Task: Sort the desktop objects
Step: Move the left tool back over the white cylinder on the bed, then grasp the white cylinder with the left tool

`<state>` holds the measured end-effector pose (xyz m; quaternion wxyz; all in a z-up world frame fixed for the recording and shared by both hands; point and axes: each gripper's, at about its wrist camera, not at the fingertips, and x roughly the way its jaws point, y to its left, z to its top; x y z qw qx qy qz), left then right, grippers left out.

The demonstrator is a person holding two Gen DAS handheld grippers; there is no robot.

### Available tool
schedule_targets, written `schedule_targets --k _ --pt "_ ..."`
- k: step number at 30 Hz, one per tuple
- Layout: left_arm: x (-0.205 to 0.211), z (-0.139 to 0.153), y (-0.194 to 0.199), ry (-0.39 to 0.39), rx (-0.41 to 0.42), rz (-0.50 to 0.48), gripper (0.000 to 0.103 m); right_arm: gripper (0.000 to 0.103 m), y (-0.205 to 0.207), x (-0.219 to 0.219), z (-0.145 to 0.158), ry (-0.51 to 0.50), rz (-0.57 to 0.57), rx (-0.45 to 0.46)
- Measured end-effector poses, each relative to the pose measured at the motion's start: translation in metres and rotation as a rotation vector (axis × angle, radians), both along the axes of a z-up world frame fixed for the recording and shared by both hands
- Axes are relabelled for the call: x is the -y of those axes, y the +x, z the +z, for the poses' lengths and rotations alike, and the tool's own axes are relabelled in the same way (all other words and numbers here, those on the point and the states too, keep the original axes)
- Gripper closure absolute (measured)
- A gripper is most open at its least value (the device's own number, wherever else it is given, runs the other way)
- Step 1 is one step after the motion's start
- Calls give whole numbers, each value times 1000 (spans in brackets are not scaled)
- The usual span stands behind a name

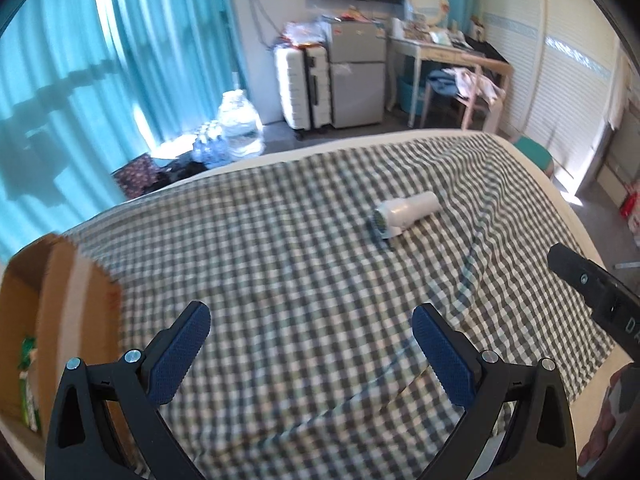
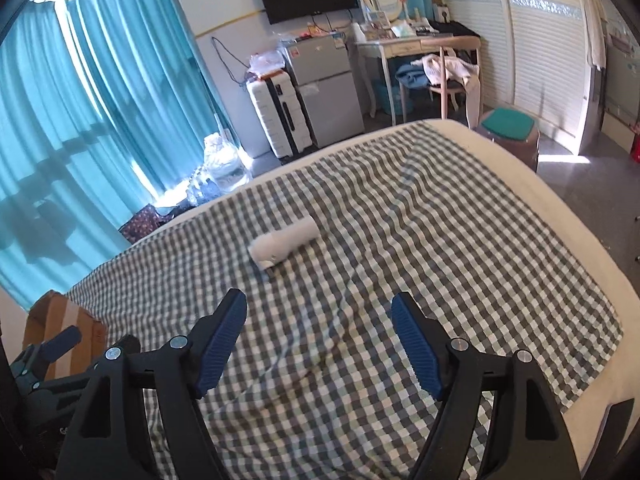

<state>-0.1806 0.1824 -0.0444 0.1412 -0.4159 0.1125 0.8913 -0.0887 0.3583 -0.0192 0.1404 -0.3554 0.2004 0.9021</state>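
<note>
White lint shaver (image 1: 406, 213) lies alone on the checked bedspread (image 1: 280, 264), ahead of both grippers, nothing else loose on the cloth; long axis runs diagonally, head with the mesh end toward the near-left, handle toward the far-right in both views. From the left gripper (image 1: 311, 330) it sits ahead and off to the right, well apart; from the right gripper (image 2: 319, 317) it sits ahead and slightly left, nearly in line with the left finger, also apart but looks the closer of the two, so right hand is the likelier picker, as a judgement. Left gripper wide, nothing between the blue pads (image 1: 180, 354); right gripper wide as well, jaws empty, only cloth showing between them. Both point down at a slant toward the bed. Cardboard box (image 1: 52, 312) sits at the near-left corner of the bed, just left of the left gripper, open, something green inside, likely the drop spot. Shaver and box are well apart, shaver to the right of it. To grasp across the body the right gripper would need a roll so the jaws straddle the diagonal axis; blur makes finer detail unclear
</note>
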Motion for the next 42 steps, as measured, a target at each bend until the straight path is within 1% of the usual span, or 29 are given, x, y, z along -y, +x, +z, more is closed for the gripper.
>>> schedule_targets --k 3,7,9,13,18,20,22,24,26,27,29,31,34,38,40,42 --pt "-24 -13 -16 -9 5 -40 0 28 -5 -16 -15 -14 -23 14" --pt "-53 -31 -39 18 14 -82 0 28 -13 -36 -32 -13 -70 4" --pt "-65 -41 -51 4 16 -92 0 28 -21 -43 -42 -10 -88 10" --pt "-87 -61 -76 -11 38 -109 0 28 -35 -54 -56 -20 -144 -19" --pt "-112 -86 -104 -4 50 -159 0 28 -51 -61 -69 -28 -153 -12" --pt "-120 -96 -115 9 66 -185 0 28 -53 -62 -74 -34 -158 -6" --pt "-129 -109 -126 -5 90 -201 0 28 -57 -65 -81 -43 -161 12" --pt "-137 -118 -132 -20 99 -236 8 28 -58 -68 -87 -57 -170 20" --pt "-140 -123 -136 -15 131 -267 40 28 -63 -68 -94 -64 -174 38" --pt "-141 -125 -137 -24 143 -270 45 28 -64 -69 -96 -64 -174 45" --pt "-141 -123 -134 -25 136 -286 45 28 -66 -67 -98 -63 -170 59" --pt "-137 -121 -130 -16 153 -296 45 28 -66 -64 -99 -57 -166 61" --pt "-130 -118 -122 -24 164 -281 45 28 -64 -59 -96 -41 -164 58" --pt "-106 -101 -94 27 185 -244 45 28 -58 -53 -91 -30 -164 50" --pt "-88 -86 -79 35 179 -209 45 28 -51 -50 -86 -26 -163 47" --pt "-65 -69 -69 62 172 -176 45 28 -42 -46 -78 -34 -157 36"
